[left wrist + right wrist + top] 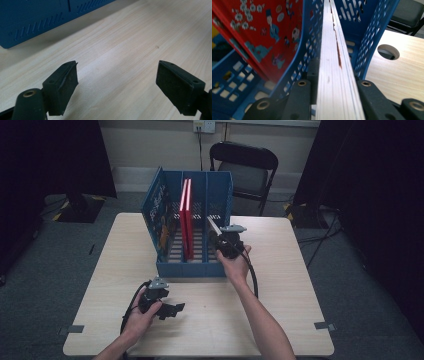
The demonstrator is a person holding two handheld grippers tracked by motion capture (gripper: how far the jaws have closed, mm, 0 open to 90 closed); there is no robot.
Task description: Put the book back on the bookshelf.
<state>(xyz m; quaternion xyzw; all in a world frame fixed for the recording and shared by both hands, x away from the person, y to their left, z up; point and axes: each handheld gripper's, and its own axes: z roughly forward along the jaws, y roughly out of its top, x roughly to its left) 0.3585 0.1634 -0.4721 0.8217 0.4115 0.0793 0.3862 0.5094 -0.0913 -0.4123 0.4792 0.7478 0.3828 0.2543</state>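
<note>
A blue three-slot file rack (pixel 190 269) stands at the middle back of the table. A blue picture book (pixel 159 217) leans in its left slot and two red books (pixel 186 215) stand in the middle slot. My right gripper (pixel 220 237) is shut on a thin book (pixel 214 226), held over the rack's right slot. In the right gripper view the book's white page edge (pixel 334 62) runs between the pads, between the rack's divider and its outer wall (pixel 372 32), with a red cover (pixel 269 30) beyond the divider. My left gripper (pixel 175 310) lies open near the table's front, pads (pixel 62 85) wide apart with nothing between them.
The light wooden table (pixel 280 285) has bare surface to the right of the rack and along the front. A round cable hole (pixel 388 51) sits in the tabletop beyond the rack. A black folding chair (pixel 245 170) stands behind the table.
</note>
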